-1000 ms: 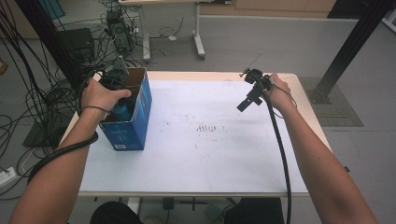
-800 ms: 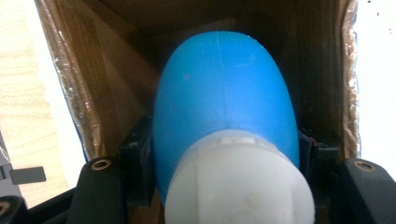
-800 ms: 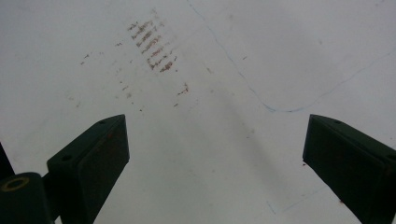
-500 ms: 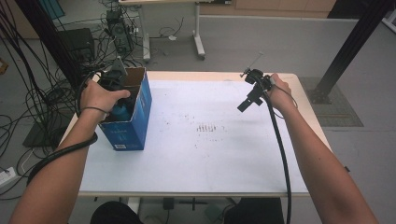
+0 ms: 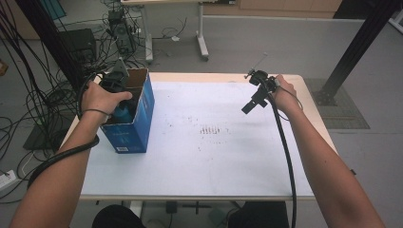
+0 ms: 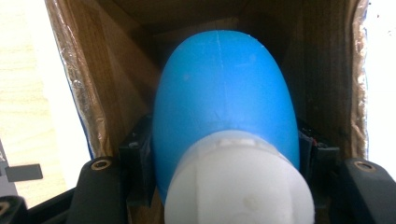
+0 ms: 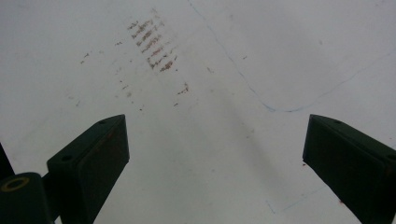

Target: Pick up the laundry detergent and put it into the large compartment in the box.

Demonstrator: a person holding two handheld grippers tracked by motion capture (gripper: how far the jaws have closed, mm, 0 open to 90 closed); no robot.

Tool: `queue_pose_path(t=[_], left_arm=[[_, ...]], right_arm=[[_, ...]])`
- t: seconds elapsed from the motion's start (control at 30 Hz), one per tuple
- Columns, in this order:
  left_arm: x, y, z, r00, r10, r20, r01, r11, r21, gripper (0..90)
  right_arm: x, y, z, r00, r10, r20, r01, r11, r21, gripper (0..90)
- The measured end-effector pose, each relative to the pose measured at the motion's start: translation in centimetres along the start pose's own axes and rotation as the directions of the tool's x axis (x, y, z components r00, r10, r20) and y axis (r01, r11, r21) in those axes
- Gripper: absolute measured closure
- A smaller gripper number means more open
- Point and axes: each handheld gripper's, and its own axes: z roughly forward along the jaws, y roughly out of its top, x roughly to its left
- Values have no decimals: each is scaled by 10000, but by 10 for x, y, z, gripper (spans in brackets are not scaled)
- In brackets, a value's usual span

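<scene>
One open blue box (image 5: 134, 124): left tongs (image 6: 224, 154) inside, clamped on blue bulb (image 6: 224, 93); right tongs (image 7: 215, 158) spread wide, empty.

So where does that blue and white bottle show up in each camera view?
High view: blue and white bottle inside the blue box, left of the table, under the left hand.
Left gripper view: centre, clamped between the jaws.
Right gripper view: absent.
Shared landmark: the box's brown cardboard inside.

White sheet (image 5: 214, 156) covers the table (image 5: 304, 95), bearing brown smudges (image 5: 212, 129) near its centre. Black cables (image 5: 28, 61) hang at left. A second table's legs (image 5: 202, 45) stand on the grey floor (image 5: 285, 42) behind
</scene>
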Motion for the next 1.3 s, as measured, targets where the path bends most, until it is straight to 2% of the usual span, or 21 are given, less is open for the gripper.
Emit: queue_pose_path(t=[1.3], left_arm=[[0,0,0,10000,-38,51,38,10000,-52,373]], right_arm=[[-1,1,0,10000,-30,19,30,10000,0,69]])
